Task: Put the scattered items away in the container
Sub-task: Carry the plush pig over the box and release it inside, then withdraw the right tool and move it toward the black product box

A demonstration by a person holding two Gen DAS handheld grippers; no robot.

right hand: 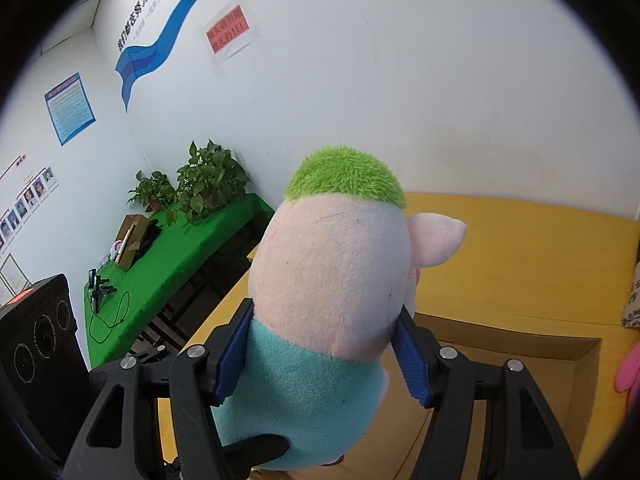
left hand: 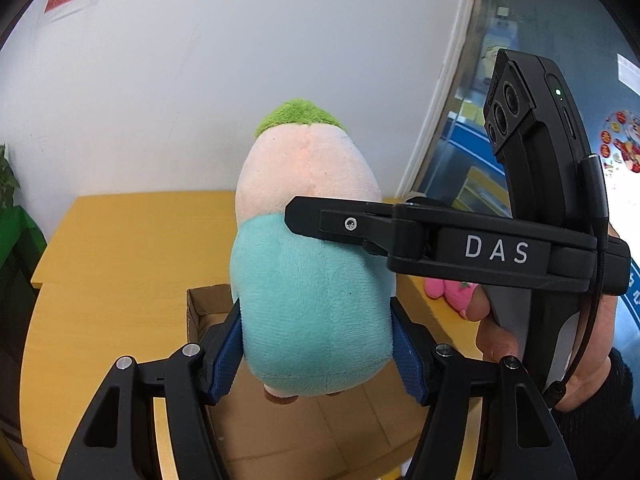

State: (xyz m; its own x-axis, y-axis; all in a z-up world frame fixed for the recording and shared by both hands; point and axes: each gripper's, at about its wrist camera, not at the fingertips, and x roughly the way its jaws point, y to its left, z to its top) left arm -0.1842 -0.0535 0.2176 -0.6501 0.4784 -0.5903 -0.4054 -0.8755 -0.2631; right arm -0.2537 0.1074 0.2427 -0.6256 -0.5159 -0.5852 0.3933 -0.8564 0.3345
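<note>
Plush, pink and teal with a green tuft: one stuffed toy (left hand: 312,280) is held between both my tools at once. My left gripper (left hand: 318,350) clamps its teal body, blue pads (left hand: 230,354) pressed into the fabric on either side. My right gripper (right hand: 324,350) grasps the same toy (right hand: 332,288) near the line where the pink head meets the teal body, pads (right hand: 234,350) dented into the plush. Seen from the left wrist, the right tool crosses in front of the toy's right flank, lettered "DAS", with my hand (left hand: 588,340) wrapped round its handle.

Toy position: off the surface, upright, tuft uppermost, one pink ear (right hand: 438,236) sticking out to the right in the right wrist view.

Below and behind the toy: open cardboard box (left hand: 208,308), its inner wall and floor visible under the toy in both views (right hand: 520,360). Box stands on a yellow wooden table (left hand: 120,248) against a white wall (left hand: 200,100).

Other item: a pink plush (left hand: 452,292) lies on the table to the right, beside the box, partly hidden by the right tool; its edge (right hand: 628,368) shows at the far right of the right wrist view.

Background, right wrist view: potted plants (right hand: 204,184) on a green-covered table (right hand: 172,264).
</note>
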